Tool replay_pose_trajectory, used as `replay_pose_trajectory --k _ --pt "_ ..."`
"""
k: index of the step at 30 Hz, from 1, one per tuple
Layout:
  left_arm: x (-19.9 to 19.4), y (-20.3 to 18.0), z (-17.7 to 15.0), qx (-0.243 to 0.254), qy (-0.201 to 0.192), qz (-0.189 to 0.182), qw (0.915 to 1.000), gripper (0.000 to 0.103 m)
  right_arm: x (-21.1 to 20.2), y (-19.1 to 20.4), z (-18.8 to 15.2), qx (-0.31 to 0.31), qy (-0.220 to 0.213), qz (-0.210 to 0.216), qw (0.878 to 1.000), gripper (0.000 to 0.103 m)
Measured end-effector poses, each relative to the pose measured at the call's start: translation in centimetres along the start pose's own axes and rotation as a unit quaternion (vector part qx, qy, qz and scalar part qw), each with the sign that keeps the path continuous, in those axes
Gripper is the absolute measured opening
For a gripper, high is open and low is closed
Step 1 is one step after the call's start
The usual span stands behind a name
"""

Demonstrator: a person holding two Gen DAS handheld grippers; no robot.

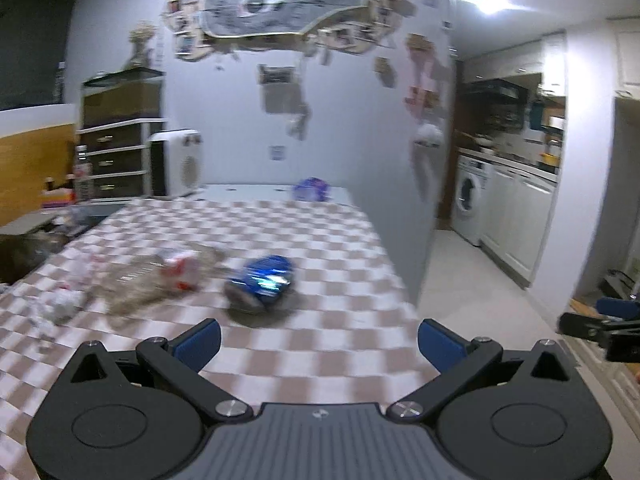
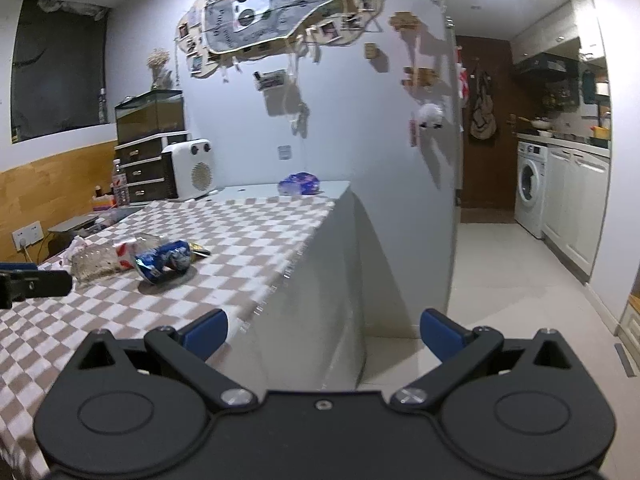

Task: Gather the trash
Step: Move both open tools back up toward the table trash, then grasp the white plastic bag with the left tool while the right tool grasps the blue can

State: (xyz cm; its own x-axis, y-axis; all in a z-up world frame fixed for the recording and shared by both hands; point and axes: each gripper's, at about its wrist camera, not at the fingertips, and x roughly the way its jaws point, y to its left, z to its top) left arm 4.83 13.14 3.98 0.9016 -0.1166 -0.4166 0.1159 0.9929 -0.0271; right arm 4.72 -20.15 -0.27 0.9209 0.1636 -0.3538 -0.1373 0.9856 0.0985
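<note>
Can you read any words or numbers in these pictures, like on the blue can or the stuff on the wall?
No text here can be read for sure.
Crushed blue can: it has print, but it is too blurred and crumpled to read.
Red and white wrapper: markings too small to read.
Grey poster on the wall: rows of print, too small and blurred.
Bottle by the drawers: label unreadable.
Washing machine: no readable label.

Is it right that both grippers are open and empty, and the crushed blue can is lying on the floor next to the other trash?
Not quite. The crushed blue can lies on the checkered tablecloth, not the floor; the right wrist view shows it clearly. The rest holds: the left gripper and right gripper are both open and empty, and the can sits beside the other trash.
</note>
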Motion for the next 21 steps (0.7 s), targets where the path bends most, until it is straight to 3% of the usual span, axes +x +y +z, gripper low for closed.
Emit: replay_pose_trajectory --k 11,17,21 --pt "2.9 13.9 3.0 -0.006 0.013 0.092 0.9957 0.103 7.1 8.9 3.4 -0.030 0.019 0.038 0.999 0.103" --pt "7.0 21.7 3.6 -0.056 0.030 0.158 0.9853 0.103 10.9 13.3 4.7 -0.056 0.014 0.056 0.997 0.103" --pt "10.4 25.9 2.8 -0.105 0.045 0.178 0.9773 0.103 13.7 15.4 5.4 -0.083 0.011 0.081 0.993 0.103"
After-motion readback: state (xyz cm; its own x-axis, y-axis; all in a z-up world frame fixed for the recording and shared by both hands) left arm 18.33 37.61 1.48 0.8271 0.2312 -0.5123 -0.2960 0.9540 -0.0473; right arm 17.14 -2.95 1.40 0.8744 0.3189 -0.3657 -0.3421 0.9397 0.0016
